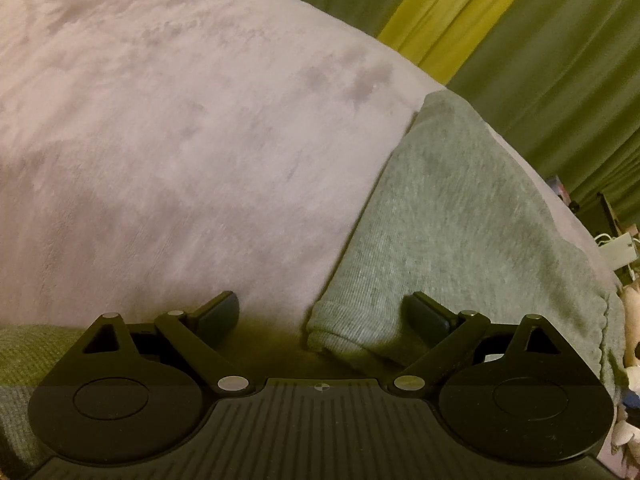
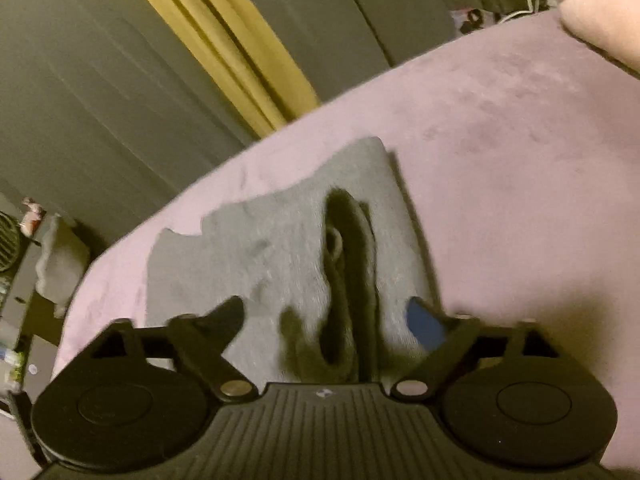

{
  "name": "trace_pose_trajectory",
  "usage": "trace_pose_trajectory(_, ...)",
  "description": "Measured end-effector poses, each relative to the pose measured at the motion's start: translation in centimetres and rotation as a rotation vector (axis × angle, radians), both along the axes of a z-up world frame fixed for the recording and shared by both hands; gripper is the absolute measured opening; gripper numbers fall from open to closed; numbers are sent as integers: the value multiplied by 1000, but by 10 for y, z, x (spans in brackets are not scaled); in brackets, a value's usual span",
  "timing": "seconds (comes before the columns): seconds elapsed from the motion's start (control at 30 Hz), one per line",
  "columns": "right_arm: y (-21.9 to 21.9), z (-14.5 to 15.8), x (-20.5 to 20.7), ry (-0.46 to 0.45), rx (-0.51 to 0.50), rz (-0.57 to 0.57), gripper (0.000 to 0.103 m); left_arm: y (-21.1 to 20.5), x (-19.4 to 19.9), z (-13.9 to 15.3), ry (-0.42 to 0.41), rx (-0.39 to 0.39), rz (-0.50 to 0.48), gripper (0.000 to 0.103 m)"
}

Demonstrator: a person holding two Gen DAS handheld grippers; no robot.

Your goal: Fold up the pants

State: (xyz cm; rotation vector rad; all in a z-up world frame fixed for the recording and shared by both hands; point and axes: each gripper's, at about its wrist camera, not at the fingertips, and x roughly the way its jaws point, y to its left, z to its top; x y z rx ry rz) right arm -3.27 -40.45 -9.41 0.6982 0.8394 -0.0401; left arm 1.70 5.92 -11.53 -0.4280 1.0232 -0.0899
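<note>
Grey knit pants (image 1: 460, 216) lie on a pink plush bed cover (image 1: 180, 140), running along its right side in the left wrist view. My left gripper (image 1: 320, 312) is open just above the near folded corner of the pants, holding nothing. In the right wrist view the pants (image 2: 280, 248) lie bunched with a dark raised fold (image 2: 348, 272) down the middle. My right gripper (image 2: 332, 316) is open, its fingers standing either side of that fold, close above the cloth. The view is blurred.
Green and yellow curtains (image 1: 500, 20) hang behind the bed. Cluttered items (image 1: 616, 248) stand past the bed's right edge. A pale cushion (image 2: 600, 16) lies at the far right corner of the bed. A side table with a grey cloth (image 2: 60, 256) stands at left.
</note>
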Motion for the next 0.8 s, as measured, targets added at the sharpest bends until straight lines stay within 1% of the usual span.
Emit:
trace_pose_trajectory(0.07, -3, -10, 12, 37, 46, 17, 91, 0, -1, 1, -1, -3, 1, 97)
trace_pose_trajectory(0.2, -5, -35, 34, 119, 67, 39, 91, 0, -1, 0, 0, -5, 5, 97)
trace_pose_trajectory(0.3, -7, -48, 40, 114, 127, 48, 93, 0, -1, -1, 1, -3, 6, 97)
trace_pose_trajectory(0.33, -7, -49, 42, 102, 151, 56, 90, 0, -1, -1, 2, -4, 7, 98)
trace_pose_trajectory(0.37, -9, -49, 46, 82, 172, 69, 82, 0, -1, -1, 3, -6, 8, 98)
trace_pose_trajectory(0.4, -7, -48, 44, 65, 193, 82, 56, 1, 0, -2, 3, -7, 10, 98)
trace_pose_trajectory(0.43, -5, -47, 42, 69, 191, 80, 49, 0, 0, -2, 3, -6, 10, 98)
trace_pose_trajectory(0.5, -6, -53, 44, 74, 206, 84, 49, 0, 0, -2, 3, -5, 10, 99)
trace_pose_trajectory(0.57, -7, -60, 47, 82, 252, 77, 57, 0, 0, -2, 2, -4, 9, 100)
trace_pose_trajectory(0.6, -6, -63, 51, 88, 274, 77, 64, -1, 0, -2, 2, -3, 9, 100)
trace_pose_trajectory(0.63, -2, -63, 55, 88, 271, 79, 67, -1, 0, -2, 2, -1, 9, 100)
trace_pose_trajectory(0.67, 3, -61, 57, 90, 246, 81, 66, -1, 0, -2, 2, 0, 10, 100)
trace_pose_trajectory(0.73, 18, -49, 60, 76, 130, 94, 41, -1, 0, -2, 5, -2, 10, 100)
trace_pose_trajectory(0.77, 24, -42, 59, 61, 102, 101, 39, 0, 0, -2, 4, -5, 12, 100)
trace_pose_trajectory(0.8, 28, -33, 56, 31, 107, 95, 36, 0, 0, -2, 4, -7, 13, 100)
